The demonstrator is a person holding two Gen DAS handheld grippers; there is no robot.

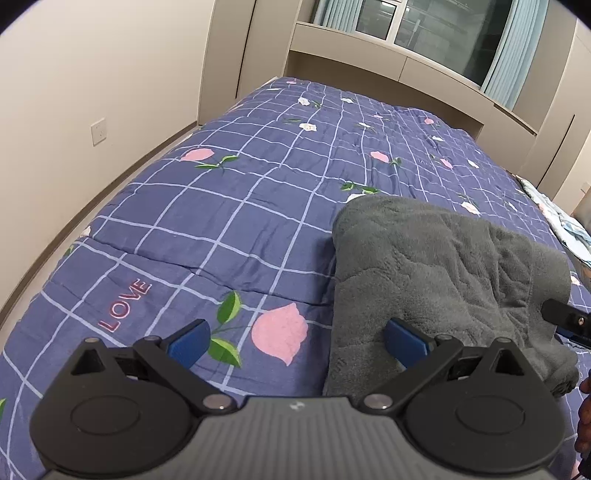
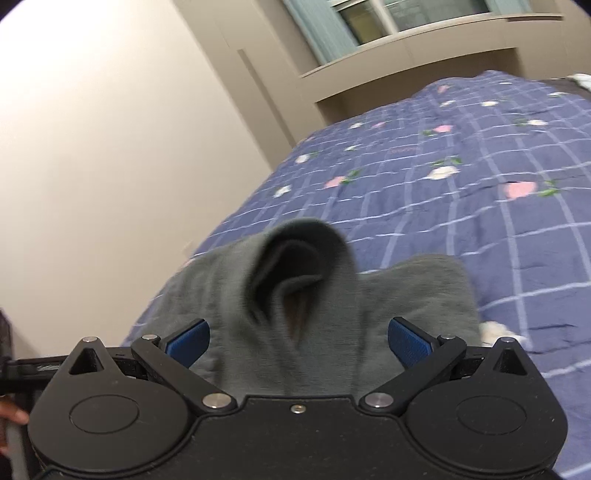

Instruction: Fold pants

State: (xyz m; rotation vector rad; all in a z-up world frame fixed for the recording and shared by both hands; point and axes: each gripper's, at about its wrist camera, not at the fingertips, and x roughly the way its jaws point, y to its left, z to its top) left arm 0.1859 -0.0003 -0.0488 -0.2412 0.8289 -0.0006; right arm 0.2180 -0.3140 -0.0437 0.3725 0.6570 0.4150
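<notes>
Wall, pale and bare but for a socket plate, runs down the far left of your left wrist view. Right of it lies the bed, covered in a blue checked quilt with pink flowers and the word LOVE stitched near the left gripper. That gripper hovers over the quilt with its jaws spread wide and nothing between them; its left blue pad sits over bare quilt, its right blue pad over the near left edge of the pants. The pants are a grey fleecy bundle, folded over on themselves, lying on the near right part of the bed. At the right edge of that view, part of your other tool shows just beside the bundle.

In your right wrist view, the wall fills the left and the quilt stretches away to the right. The right gripper has its jaws wide apart, with the pants lying loose between them; a rounded fold of fabric stands up, blurred, in the middle. You cannot tell whether either pad touches the cloth. Beyond the bed's far end are cabinets and a window.
</notes>
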